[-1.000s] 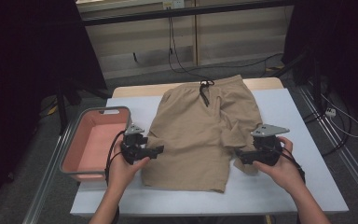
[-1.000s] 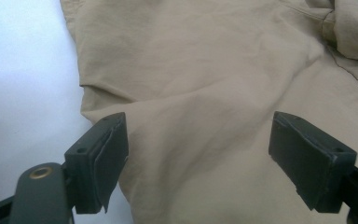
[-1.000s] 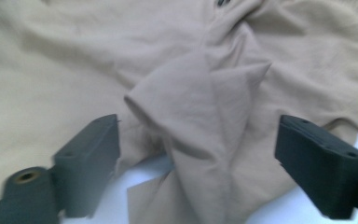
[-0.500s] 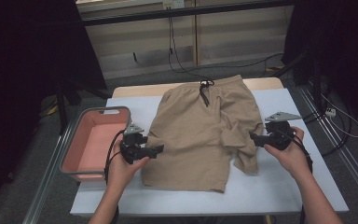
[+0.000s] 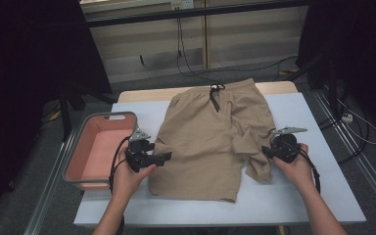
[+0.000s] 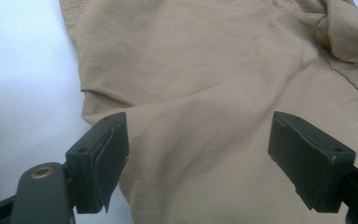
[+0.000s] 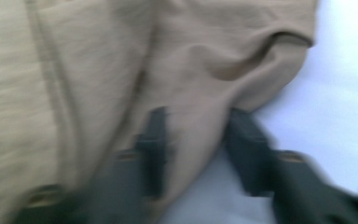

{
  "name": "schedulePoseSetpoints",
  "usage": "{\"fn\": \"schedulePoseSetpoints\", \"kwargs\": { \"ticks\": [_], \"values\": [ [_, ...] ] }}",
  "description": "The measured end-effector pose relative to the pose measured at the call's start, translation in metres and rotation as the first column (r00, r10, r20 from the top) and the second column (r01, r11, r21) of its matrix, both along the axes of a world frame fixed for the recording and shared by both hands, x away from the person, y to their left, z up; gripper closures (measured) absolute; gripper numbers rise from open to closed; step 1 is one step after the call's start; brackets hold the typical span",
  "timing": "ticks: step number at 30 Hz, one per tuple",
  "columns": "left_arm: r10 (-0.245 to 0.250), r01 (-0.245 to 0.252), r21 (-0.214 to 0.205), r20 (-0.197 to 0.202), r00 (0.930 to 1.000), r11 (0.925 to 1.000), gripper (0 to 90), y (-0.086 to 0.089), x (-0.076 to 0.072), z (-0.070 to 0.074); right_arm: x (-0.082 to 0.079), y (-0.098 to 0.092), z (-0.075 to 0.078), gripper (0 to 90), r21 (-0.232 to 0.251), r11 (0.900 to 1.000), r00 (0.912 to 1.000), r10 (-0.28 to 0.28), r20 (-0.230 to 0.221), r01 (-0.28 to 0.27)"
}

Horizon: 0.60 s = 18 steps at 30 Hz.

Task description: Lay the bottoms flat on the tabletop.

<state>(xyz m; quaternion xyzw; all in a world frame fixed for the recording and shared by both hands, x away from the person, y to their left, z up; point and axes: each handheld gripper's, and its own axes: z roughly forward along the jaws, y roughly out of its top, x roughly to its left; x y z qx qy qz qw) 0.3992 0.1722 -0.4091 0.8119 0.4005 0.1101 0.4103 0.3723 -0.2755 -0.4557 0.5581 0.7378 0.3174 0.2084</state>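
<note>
Closing: my right gripper (image 5: 269, 151) has just been drawing its jaws in around a fold of the khaki cotton drawstring shorts (image 5: 210, 134); in the right gripper view, blurred as it is, a ridge of cloth stands between the two black jaws, with the hem bunched beyond.
Right hand shift: a second ago it sat at the outer edge of the near leg; now it has slid inward and lower, onto the rumpled part of that leg.
Right grip: I judge the cloth is pinched, though the blur keeps me from seeing the pads press fully.
Left gripper (image 5: 162, 157): unchanged, parked at the opposite side edge of the shorts; in the left gripper view its jaws stand spread, hanging over the fabric (image 6: 205, 93) with nothing pinched.
Shorts: spread flat on the pale blue surface (image 5: 323, 196), waistband and dark drawstring (image 5: 216, 95) at the far side, legs toward me, one leg partly crumpled by my right hand.
Grey-rimmed pink plastic bin (image 5: 99, 149): beside the surface at my left, nothing visible in it.
Meaning: I take this as the first pinch of a fold or lift; the left side has no hold yet, so pulling now would drag the garment unevenly.
</note>
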Motion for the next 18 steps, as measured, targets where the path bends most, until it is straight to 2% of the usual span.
{"fn": "schedulePoseSetpoints", "kwargs": {
  "ticks": [4,7,12,18],
  "values": [
    [-0.003,0.003,0.001,0.001,1.0,1.0,20.3,-0.001,0.0,0.0,0.001,0.001,0.001,88.6,0.001,0.9997,0.9997,0.024,0.011,-0.024],
    [-0.004,0.004,0.001,-0.003,1.0,1.0,20.3,0.0,0.0,0.0,0.0,-0.002,0.006,89.6,0.002,0.9996,0.9993,0.026,0.028,-0.026],
    [-0.005,0.005,0.003,-0.004,1.0,1.0,20.3,-0.001,0.001,-0.001,-0.004,-0.014,0.029,89.8,-0.024,0.9996,0.9957,0.015,0.092,-0.013],
    [-0.006,0.006,0.005,0.002,1.0,1.0,20.3,-0.002,0.0,0.0,-0.006,-0.037,0.051,89.8,-0.092,0.9946,0.989,-0.033,0.144,0.047]
  ]
}}
